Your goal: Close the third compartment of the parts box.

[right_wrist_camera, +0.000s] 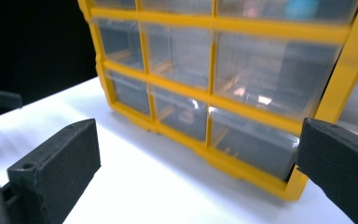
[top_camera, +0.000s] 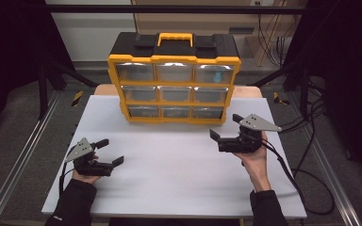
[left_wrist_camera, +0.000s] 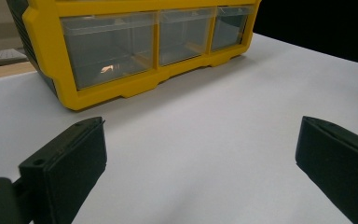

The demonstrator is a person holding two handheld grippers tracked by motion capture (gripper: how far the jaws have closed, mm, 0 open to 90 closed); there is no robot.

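Right tongs point(top_camera: 226, 127): jaws spread wide, nothing between them, released. In the right gripper view they frame the lower right corner of the drawer cabinet point(right_wrist_camera: 242, 79), close in front of it but not touching. The bottom-right drawer point(right_wrist_camera: 254, 144) sits nearest the right-hand jaw.

Left tongs point(top_camera: 109, 151): also released and empty, jaws well apart. They sit low over the bench point(top_camera: 179, 165), near its left front, well apart from the cabinet. In the left gripper view they look across bare white surface toward the cabinet's bottom row.

Cabinet: yellow frame, black top with a yellow handle point(top_camera: 175, 38), nine clear drawers in three rows of three. It stands upright at the far middle of the bench, front facing the person. All drawers look pushed in flush. A blue thing point(top_camera: 216, 74) shows through the top-right drawer; contents of the others too dim to tell.

Step in hand, by judgement: approach, with the right tongs lining up on a drawer at the right side of the cabinet. No contact yet.

Next move calls for: closing the last gap, getting a jaw onto the drawer's front lip, then a straight pull toward the person. The cabinet may slide forward with the pull; the left tongs are free to brace it.
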